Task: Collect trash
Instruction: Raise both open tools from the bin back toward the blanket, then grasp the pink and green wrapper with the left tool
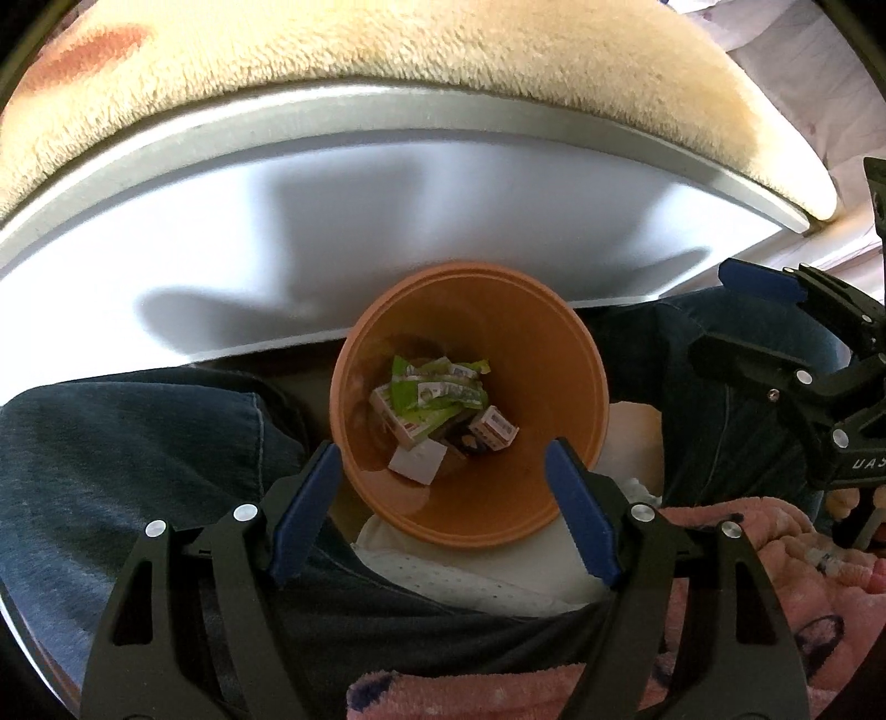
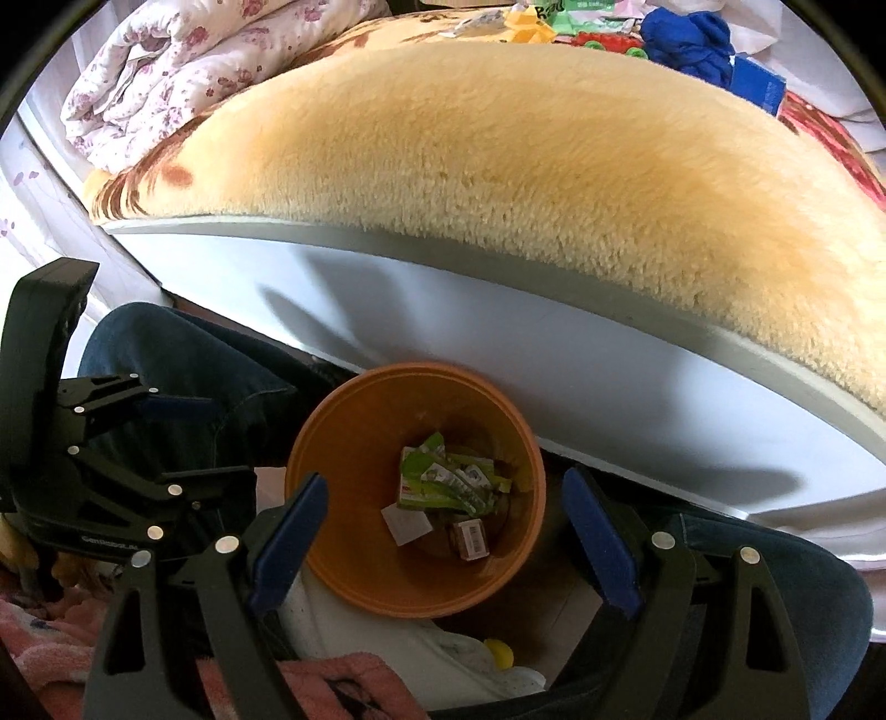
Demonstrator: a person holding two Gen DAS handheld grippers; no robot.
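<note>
An orange bin (image 1: 576, 376) stands on the floor between the person's knees; it also shows in the right wrist view (image 2: 343, 437). Inside lie green wrappers (image 1: 432, 390), small cartons (image 1: 495, 429) and a white paper (image 1: 418, 462); the right wrist view shows the same wrappers (image 2: 454, 479) and carton (image 2: 469, 540). My left gripper (image 1: 443, 509) is open and empty above the bin's near rim. My right gripper (image 2: 443, 545) is open and empty above the bin. The right gripper (image 1: 797, 343) appears at the left view's right edge, and the left gripper (image 2: 127, 454) at the right view's left.
A white bed frame (image 1: 277, 221) with a cream fleece blanket (image 2: 526, 183) rises just behind the bin. Jeans-clad legs (image 1: 138, 443) flank the bin. A floral quilt (image 2: 183, 61) and several colourful items (image 2: 686, 33) lie on the bed. Pink fabric (image 1: 747, 554) is near me.
</note>
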